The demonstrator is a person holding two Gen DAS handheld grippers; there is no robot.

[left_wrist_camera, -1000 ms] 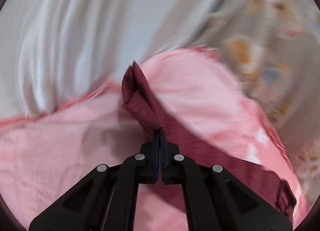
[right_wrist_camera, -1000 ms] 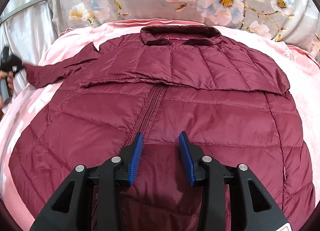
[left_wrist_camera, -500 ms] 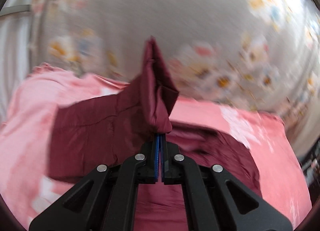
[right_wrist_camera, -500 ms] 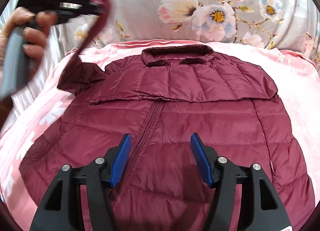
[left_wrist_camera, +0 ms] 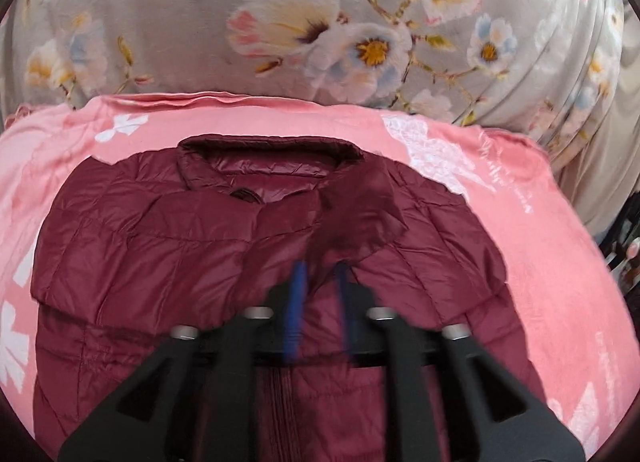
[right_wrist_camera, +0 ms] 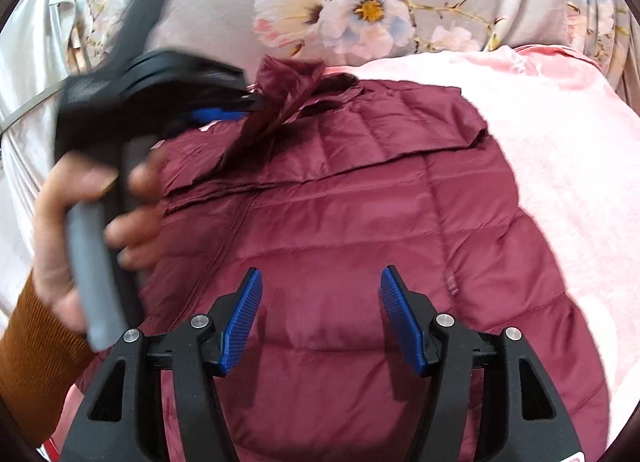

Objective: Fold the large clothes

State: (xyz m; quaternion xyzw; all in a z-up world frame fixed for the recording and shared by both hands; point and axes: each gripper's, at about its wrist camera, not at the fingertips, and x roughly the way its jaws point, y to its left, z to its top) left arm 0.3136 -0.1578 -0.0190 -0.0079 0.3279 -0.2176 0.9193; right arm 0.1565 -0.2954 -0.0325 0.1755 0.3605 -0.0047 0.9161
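Jacket, maroon and quilted, lies front up on a pink blanket, collar toward a floral cushion. Right sleeve is folded across the chest. Left hand-held gripper, blurred, shows its 2 blue pads slightly parted, with the left sleeve's cuff just ahead of them; whether the cuff is gripped cannot be told. In the right view this gripper hangs above the jacket's shoulder, the cuff at its tips. Right hand-held gripper is wide open, holding nothing, above the jacket's lower front.
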